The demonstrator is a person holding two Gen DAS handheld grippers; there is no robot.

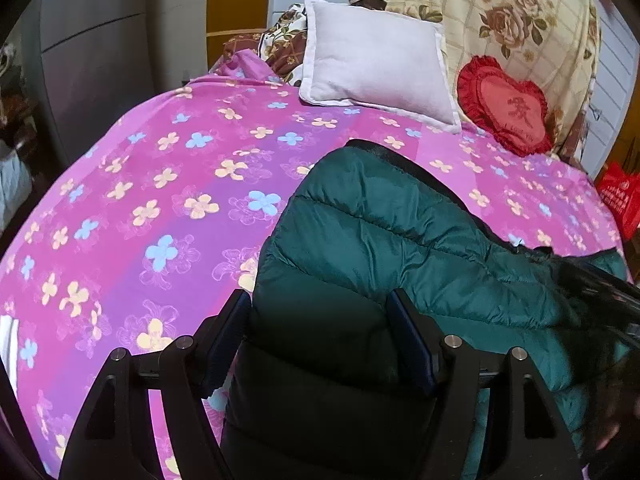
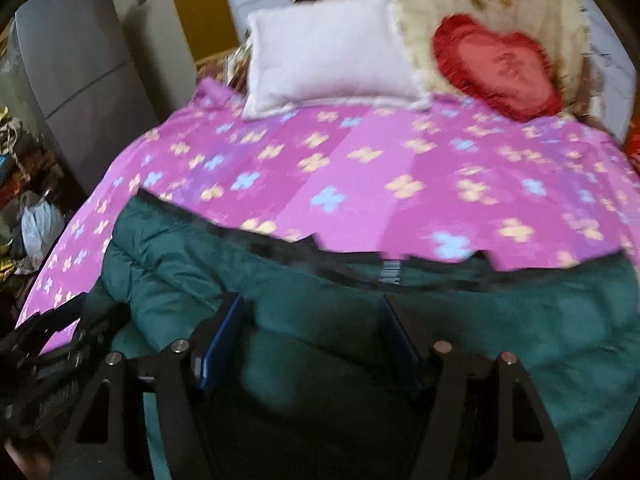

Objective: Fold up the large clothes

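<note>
A dark green puffer jacket point(image 1: 400, 232) lies on the pink flowered bedspread point(image 1: 160, 184), its black-edged hem towards the pillows. My left gripper point(image 1: 318, 300) straddles a thick fold at the jacket's near left corner. Both blue pads point(image 1: 408, 336) press into the padding, so it is shut on the jacket. In the blurred right wrist view the jacket point(image 2: 180, 280) spreads across the near half of the bed. My right gripper point(image 2: 311, 304) hangs over its middle with jaws wide and cloth showing between them, but no clear pinch.
A white pillow point(image 1: 376, 60) and a red heart cushion point(image 1: 504, 108) lean at the head of the bed against a rose-patterned blanket point(image 1: 512, 20). A grey cabinet point(image 2: 80, 80) and bags of clutter point(image 2: 36, 224) stand left of the bed. A red bag point(image 1: 620, 200) sits at the right.
</note>
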